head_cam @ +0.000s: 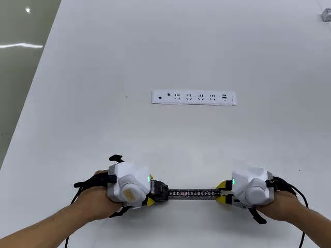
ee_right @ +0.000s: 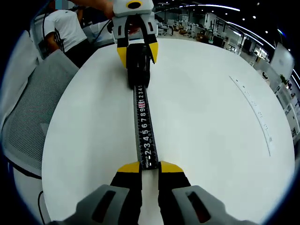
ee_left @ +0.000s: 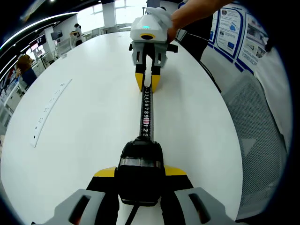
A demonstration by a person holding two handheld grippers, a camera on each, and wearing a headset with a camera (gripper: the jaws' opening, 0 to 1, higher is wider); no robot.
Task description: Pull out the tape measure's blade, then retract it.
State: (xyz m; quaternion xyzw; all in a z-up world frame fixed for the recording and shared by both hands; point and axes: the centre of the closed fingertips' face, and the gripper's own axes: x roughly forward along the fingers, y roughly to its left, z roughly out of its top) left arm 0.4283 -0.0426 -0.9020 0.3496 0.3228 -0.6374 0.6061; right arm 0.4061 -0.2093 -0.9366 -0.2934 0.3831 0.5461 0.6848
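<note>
Lying at the near edge of the white table (head_cam: 155,51), the black tape measure case (head_cam: 159,191) is clamped between the yellow-tipped jaws of the left gripper (head_cam: 151,191), which the person's left hand (head_cam: 95,199) holds low over the surface. From the case's mouth the blade (head_cam: 194,194) runs straight to the right, black with white numerals and one red mark. It lies close over the tabletop, and I cannot tell whether it touches it. The blade's free end is pinched between the jaws of the right gripper (head_cam: 221,192), held by the right hand (head_cam: 282,202), so the two grippers face each other along the strip with a short length of blade showing between them. A grey mesh chair (ee_left: 255,122) stands just beside the table on the person's side. Farther out, well apart from the grippers, a white power strip (head_cam: 193,97) lies flat near the middle of the table with its long side running left to right. At the far right corner sits a small grey thing (head_cam: 326,15), too small to make out.
</note>
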